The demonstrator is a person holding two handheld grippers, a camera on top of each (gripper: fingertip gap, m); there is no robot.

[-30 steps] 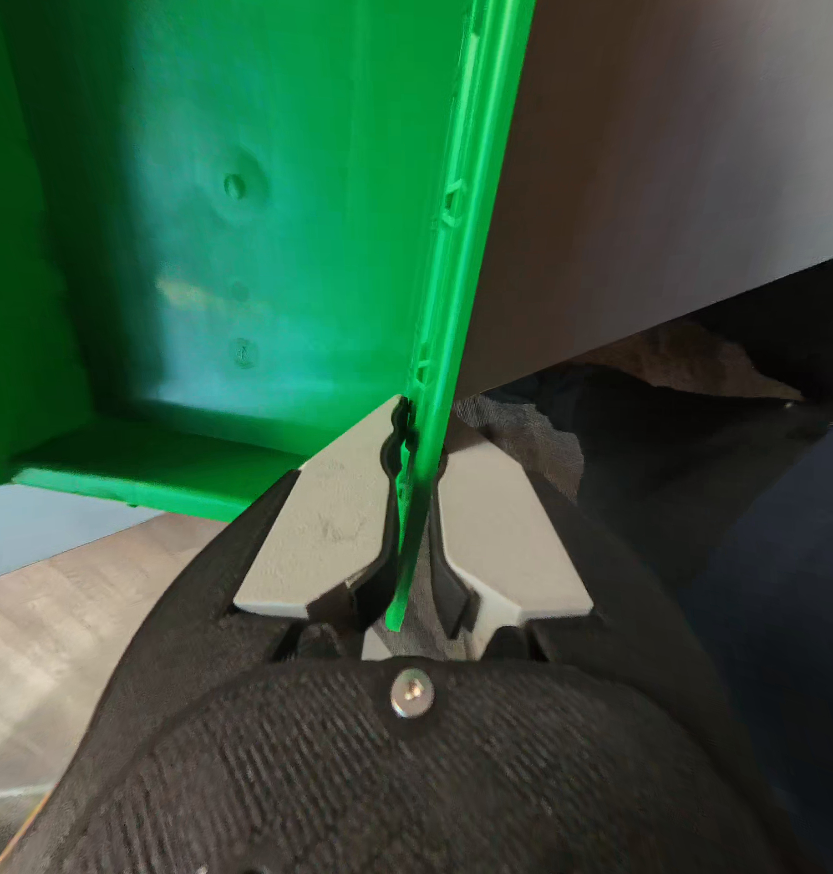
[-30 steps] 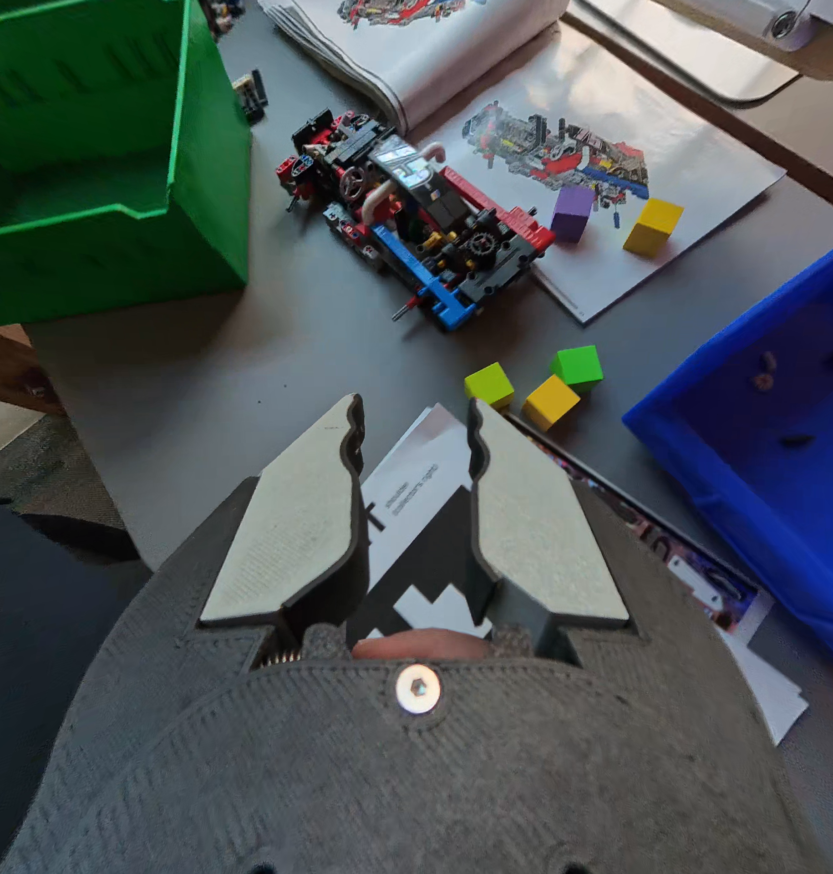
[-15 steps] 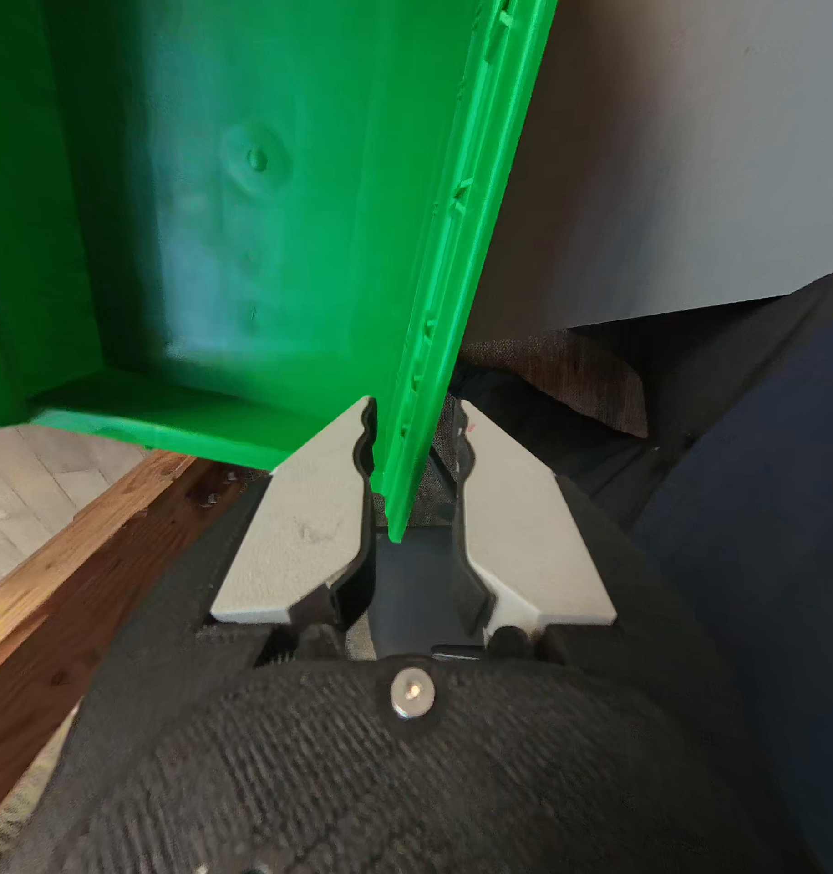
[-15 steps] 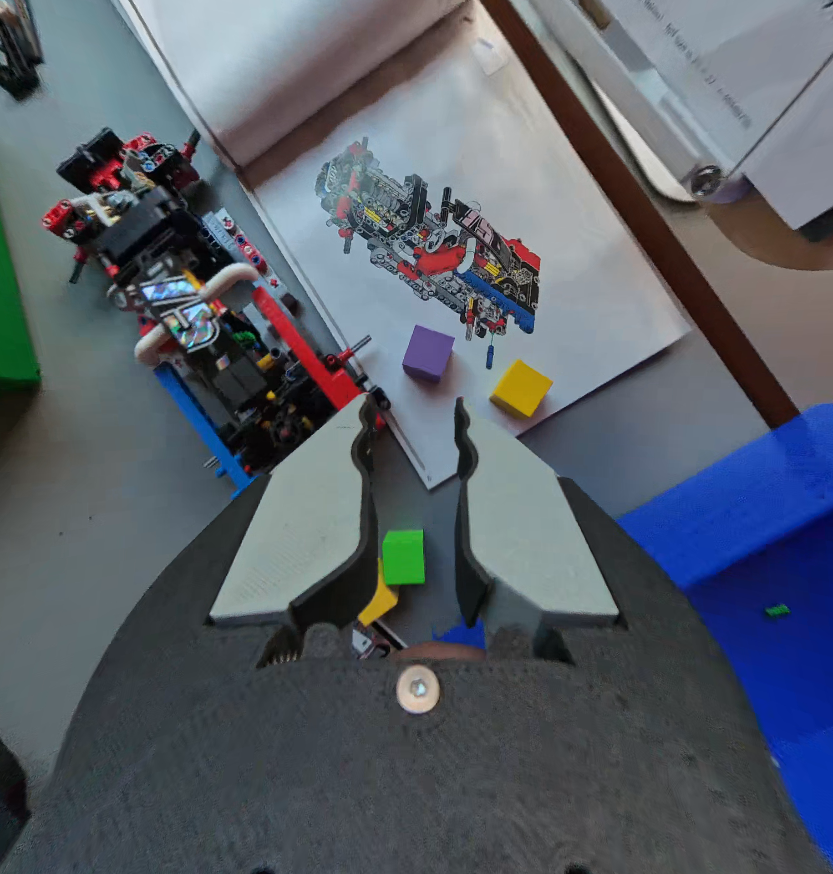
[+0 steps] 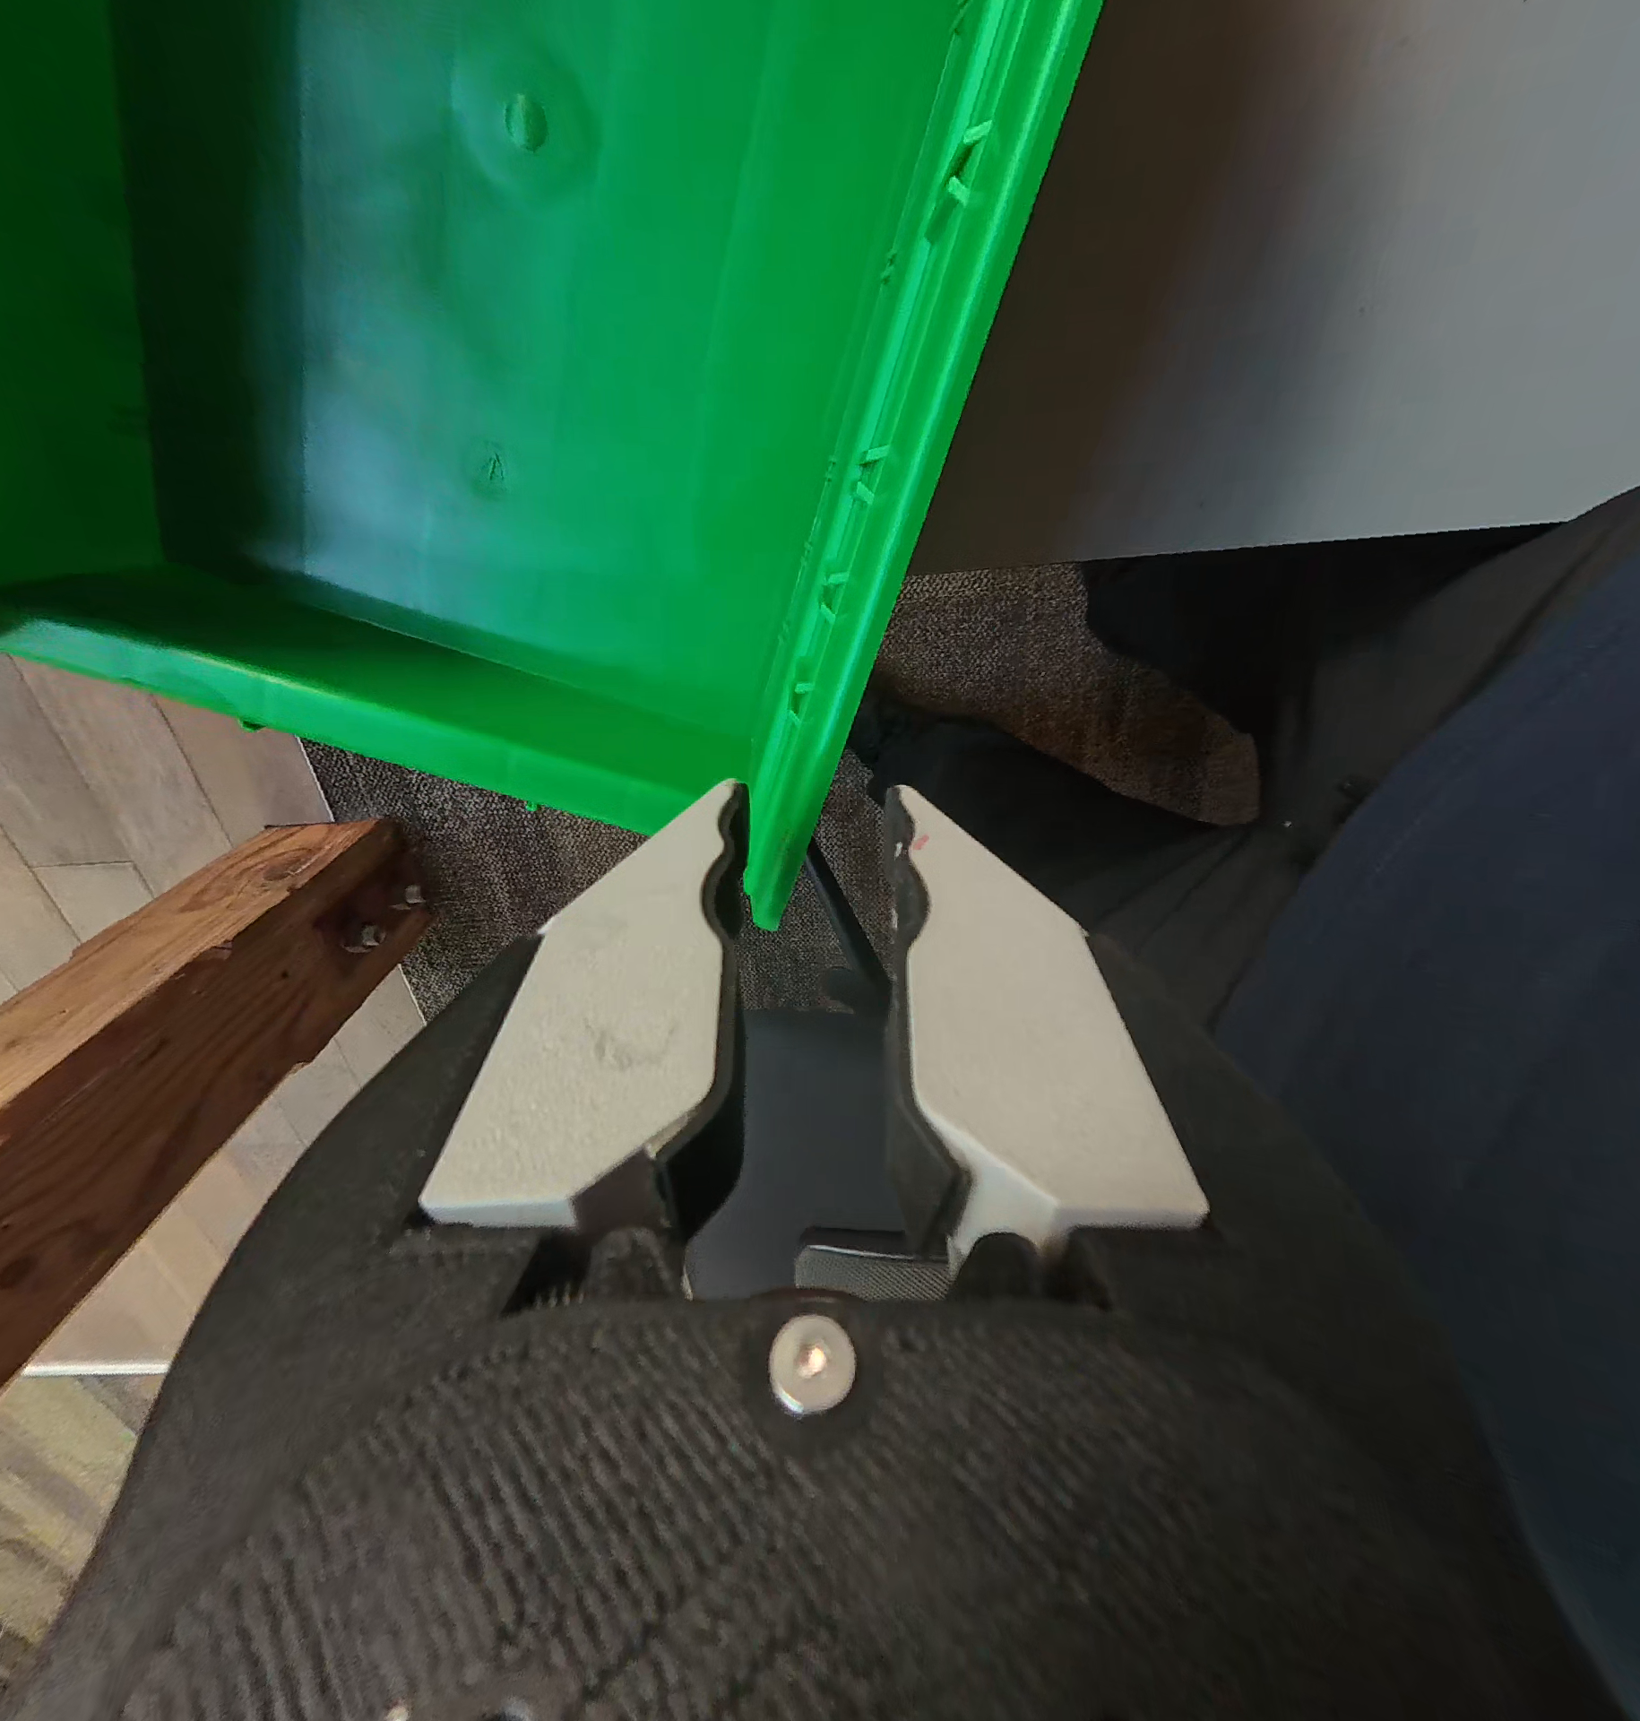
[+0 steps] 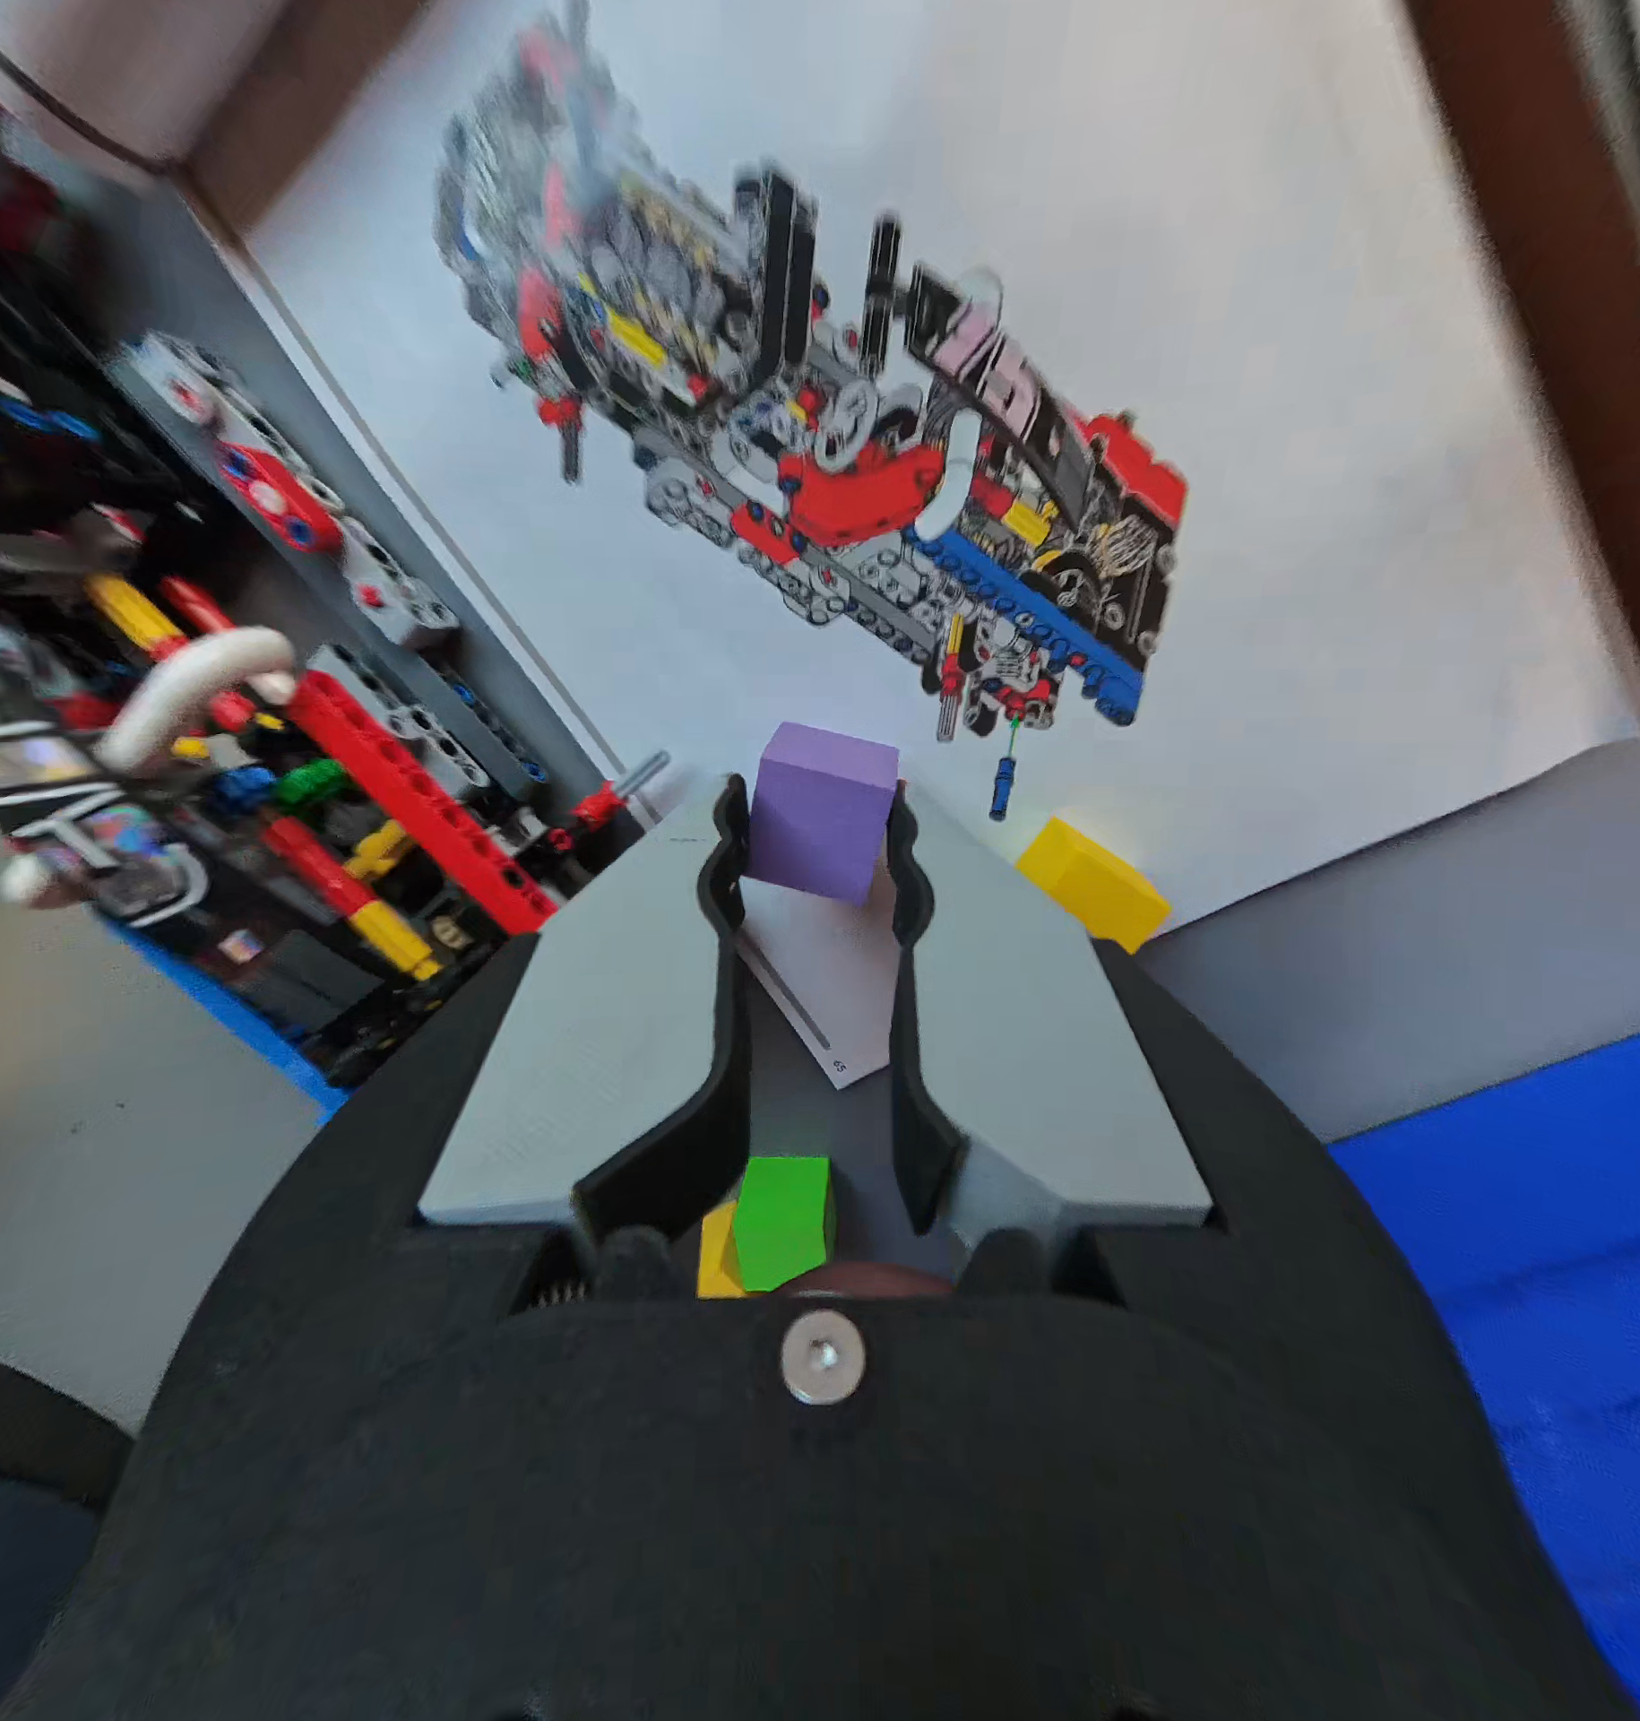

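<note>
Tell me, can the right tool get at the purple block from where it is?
Probably yes. The purple block already sits between the right tool's fingertips on the open booklet page, with nothing in the way. The yellow block stands apart, off to the side.

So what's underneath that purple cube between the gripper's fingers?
The purple cube sits on a white instruction page with a printed toy-vehicle picture, between the right gripper's pads. The page spot directly beneath it is covered.
</note>
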